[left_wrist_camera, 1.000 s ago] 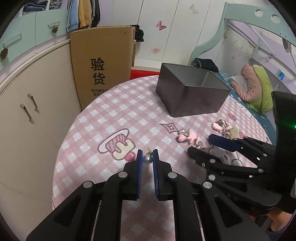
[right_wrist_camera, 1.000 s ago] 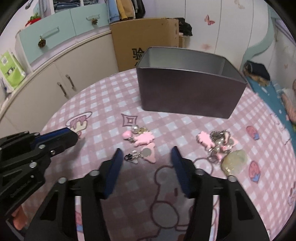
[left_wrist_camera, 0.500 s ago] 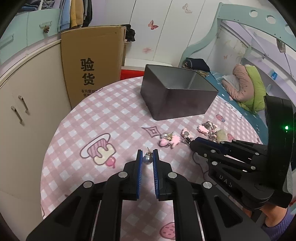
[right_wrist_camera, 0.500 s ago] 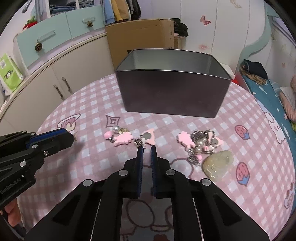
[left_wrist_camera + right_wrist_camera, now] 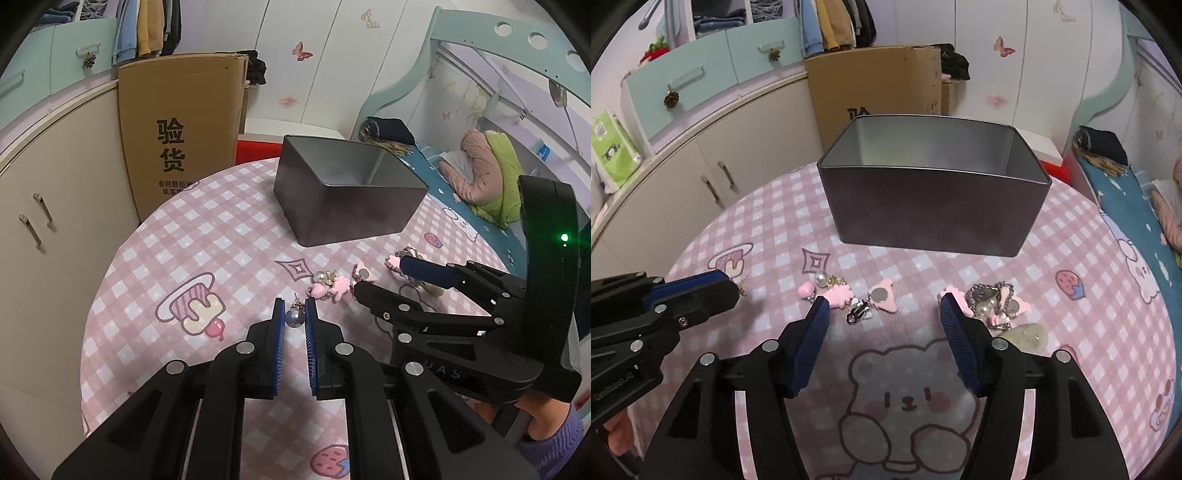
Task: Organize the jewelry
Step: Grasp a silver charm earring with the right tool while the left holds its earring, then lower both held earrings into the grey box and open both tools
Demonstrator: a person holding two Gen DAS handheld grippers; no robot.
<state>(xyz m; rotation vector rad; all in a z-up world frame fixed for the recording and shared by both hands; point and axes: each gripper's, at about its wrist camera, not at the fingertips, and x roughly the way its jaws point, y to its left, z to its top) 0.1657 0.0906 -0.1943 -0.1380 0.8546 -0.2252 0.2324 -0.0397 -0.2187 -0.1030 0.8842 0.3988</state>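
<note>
Left gripper (image 5: 294, 316): fingers pinched on a pearl earring (image 5: 294, 317), which sits between the pad tips, clear of the cloth (image 5: 221, 240), its hook end poking out beyond the tips. Grip appears secure.

Right gripper (image 5: 884, 308): fingers spread, having just been opening. Nothing is pressed between the pads. A small metal clip (image 5: 857, 311) lies on the cloth between the spread tips, nearer the left finger, with a pink charm (image 5: 884, 298) just beyond it. The clip's long axis runs diagonally, slanting from near the left finger toward the charm.

Tin (image 5: 934, 192): open-topped, straight ahead of both sets of fingers, beyond the loose jewelry. A second cluster (image 5: 995, 301) of chain and pink pieces lies just outside the right finger.

Judgement: the deciding relation is clip to right fingers. It is off-centre toward the left pad and slanted across the gap, so closing as placed risks catching only one end. The right hand is the nearer to it; the left is already loaded and need only carry forward to the tin.
</note>
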